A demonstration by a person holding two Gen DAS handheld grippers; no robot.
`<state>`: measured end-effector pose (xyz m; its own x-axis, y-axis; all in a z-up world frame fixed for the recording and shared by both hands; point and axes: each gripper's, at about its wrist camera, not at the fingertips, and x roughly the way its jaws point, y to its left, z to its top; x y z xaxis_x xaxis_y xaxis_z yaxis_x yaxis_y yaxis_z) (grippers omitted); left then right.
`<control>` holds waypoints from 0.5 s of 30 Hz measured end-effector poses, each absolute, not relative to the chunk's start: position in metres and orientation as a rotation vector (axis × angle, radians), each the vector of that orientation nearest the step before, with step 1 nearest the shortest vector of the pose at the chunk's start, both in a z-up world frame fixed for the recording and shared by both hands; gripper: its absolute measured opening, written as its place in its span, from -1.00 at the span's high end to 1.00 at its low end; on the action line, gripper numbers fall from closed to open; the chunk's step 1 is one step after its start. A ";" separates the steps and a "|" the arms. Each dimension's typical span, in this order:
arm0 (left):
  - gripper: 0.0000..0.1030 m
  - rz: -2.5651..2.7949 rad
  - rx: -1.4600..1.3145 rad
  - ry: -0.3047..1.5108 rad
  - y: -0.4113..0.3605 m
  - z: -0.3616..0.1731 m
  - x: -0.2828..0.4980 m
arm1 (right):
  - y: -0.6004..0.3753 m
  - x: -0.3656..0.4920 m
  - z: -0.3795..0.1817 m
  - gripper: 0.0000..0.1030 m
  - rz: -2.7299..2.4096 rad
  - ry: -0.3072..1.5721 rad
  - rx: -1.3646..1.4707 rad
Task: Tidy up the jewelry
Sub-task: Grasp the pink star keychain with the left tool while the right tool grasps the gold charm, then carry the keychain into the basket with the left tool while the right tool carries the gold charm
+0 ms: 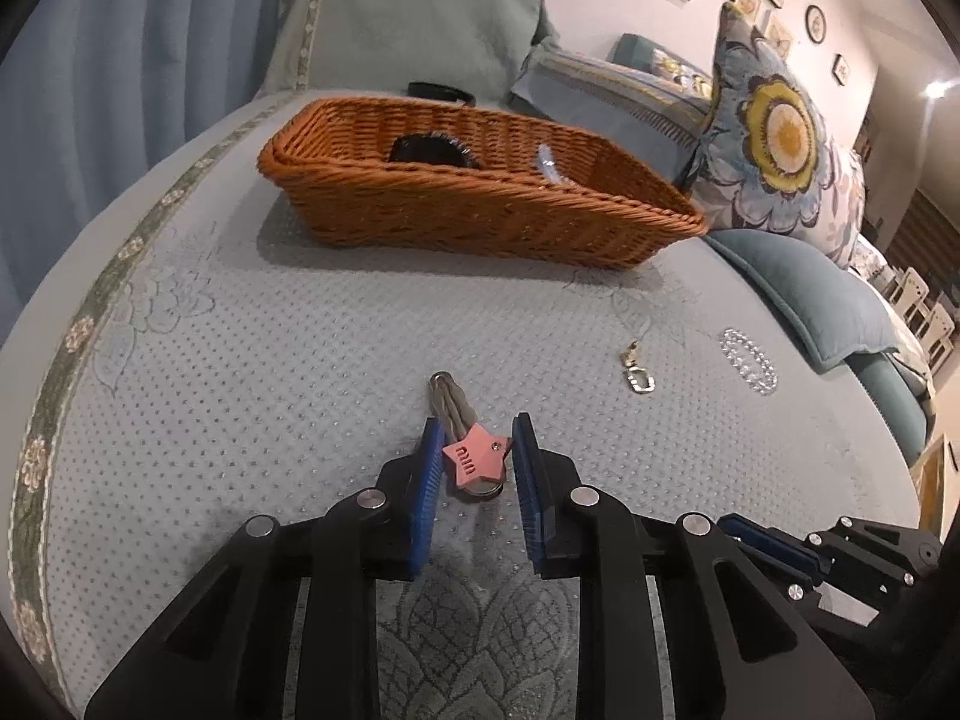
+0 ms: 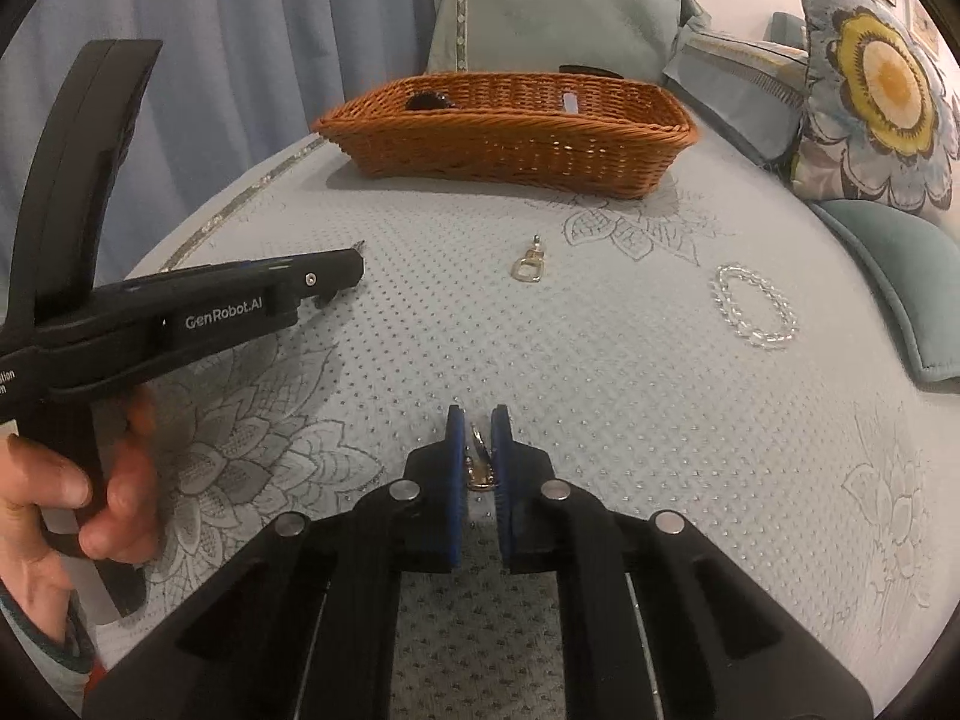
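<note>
1. In my left wrist view, the left gripper [image 1: 477, 450] sits low at the centre bottom of the frame with its blue pads spread, one on each side of a pink star charm [image 1: 476, 457] that lies on the bedspread [image 1: 270, 360]; I cannot tell whether either pad touches it
2. The star hangs on a metal ring, and a grey tassel [image 1: 449, 397] runs from it up the frame
3. In my right wrist view, the right gripper [image 2: 479, 438] at centre bottom has its pads pressed close on a small gold-and-silver trinket [image 2: 480, 462]; what it is I cannot make out
4. A gold clasp [image 2: 528, 264] lies loose on the bedspread above centre, and a clear bead bracelet [image 2: 753, 315] lies to its right, well apart from it
5. The wicker basket [image 2: 510, 144] stands in the upper middle of both views; a dark round thing [image 1: 432, 150] and a pale thing [image 1: 549, 165] lie inside
6. At the left edge of the right view I see the person's hand [image 2: 72, 504] holding the left gripper's handle
7. A flowered cushion [image 2: 876, 78] leans at upper right
</note>
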<state>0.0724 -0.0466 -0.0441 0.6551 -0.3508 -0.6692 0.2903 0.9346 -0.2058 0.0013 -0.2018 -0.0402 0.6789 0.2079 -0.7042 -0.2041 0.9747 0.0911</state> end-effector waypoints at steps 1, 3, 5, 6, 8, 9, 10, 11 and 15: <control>0.58 -0.365 -0.081 0.769 -0.047 -0.043 0.071 | -0.205 0.001 -0.039 0.87 0.235 0.786 0.024; 0.58 -0.374 -0.084 0.754 -0.046 -0.041 0.069 | -0.211 0.000 -0.038 0.87 0.243 0.779 0.054; 0.58 -0.386 -0.095 0.729 -0.044 -0.038 0.066 | -0.217 -0.002 -0.034 0.87 0.248 0.762 0.085; 0.58 -0.397 -0.103 0.709 -0.043 -0.036 0.063 | -0.218 -0.002 -0.032 0.87 0.248 0.756 0.089; 0.58 -0.411 -0.113 0.679 -0.040 -0.031 0.059 | -0.221 -0.002 -0.026 0.87 0.242 0.740 0.093; 0.58 -0.412 -0.113 0.673 -0.041 -0.029 0.057 | -0.224 -0.001 -0.022 0.87 0.241 0.731 0.102; 0.58 -0.412 -0.112 0.664 -0.042 -0.026 0.056 | -0.227 0.000 -0.017 0.87 0.244 0.722 0.115; 0.58 -0.415 -0.114 0.657 -0.043 -0.023 0.055 | -0.231 0.002 -0.011 0.87 0.247 0.709 0.125; 0.58 -0.419 -0.100 0.609 -0.049 -0.002 0.054 | -0.241 0.017 0.018 0.87 0.247 0.653 0.119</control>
